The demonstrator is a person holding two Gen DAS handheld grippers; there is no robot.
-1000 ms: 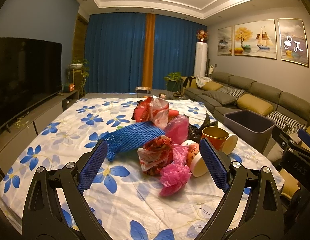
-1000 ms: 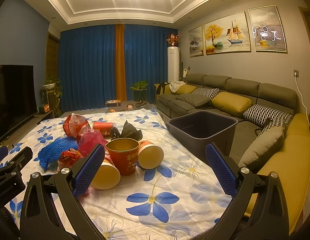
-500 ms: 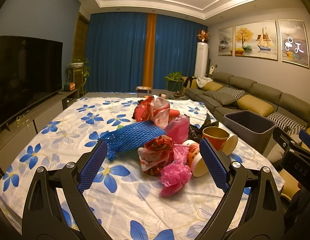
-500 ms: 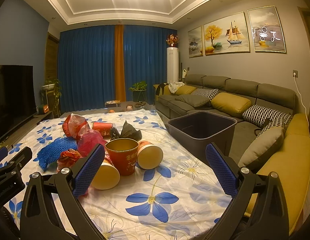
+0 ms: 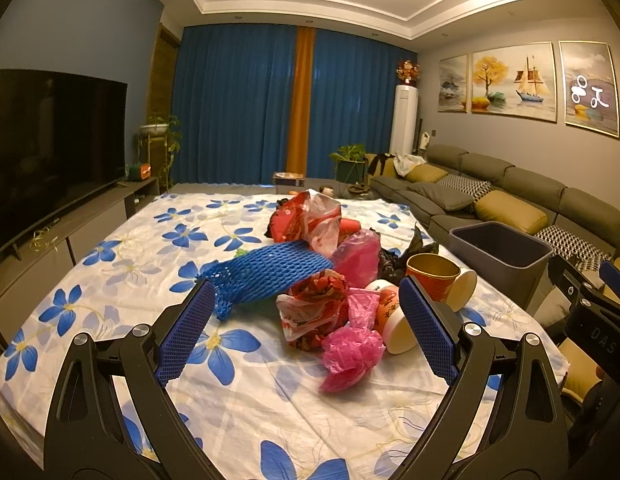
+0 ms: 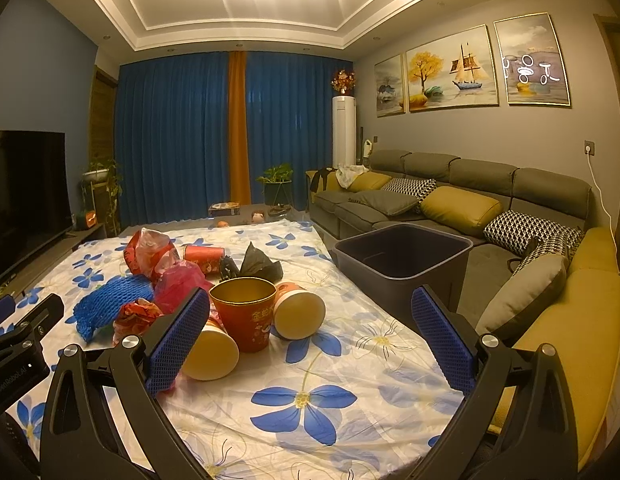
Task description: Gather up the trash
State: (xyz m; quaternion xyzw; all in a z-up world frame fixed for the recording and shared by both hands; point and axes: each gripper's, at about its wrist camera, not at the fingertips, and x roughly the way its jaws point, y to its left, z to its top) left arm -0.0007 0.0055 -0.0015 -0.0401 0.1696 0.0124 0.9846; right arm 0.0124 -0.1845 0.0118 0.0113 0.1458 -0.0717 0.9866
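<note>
Two grippers, both empty and spread wide above the near edge of the table — left gripper [image 5: 306, 332] faces the trash pile, right gripper [image 6: 310, 344] faces the cups and the bin, so each likely takes what is nearest it. Nothing grasped yet; collecting looks not started. Trash is heaped mid-table: blue foam net [image 5: 266, 272] draped over the pile toward the left, a pink plastic bag [image 5: 350, 354] closest to the left gripper, a red printed bag [image 5: 314, 304] touching it from behind, a black bag [image 6: 258, 264] further back. Red paper cup [image 6: 244, 316] stands upright, open end up; two more cups lie on their sides against it, one cream-mouthed cup [image 6: 300, 310] on its right, another [image 6: 210, 350] on its left, partly hidden by the right gripper's left finger. Dark grey bin [image 6: 406, 256] sits just off the table's right edge, beside the sofa [image 6: 470, 204], open and seemingly empty (interior dim, hard to be sure) — placed within easy reach for drops. Surface: floral tablecloth [image 6: 302, 396], white with blue flowers, wrinkled, soft — could drag with a low grasp. Room: blue curtains, TV on the left, paintings above the sofa, warm ceiling light.
</note>
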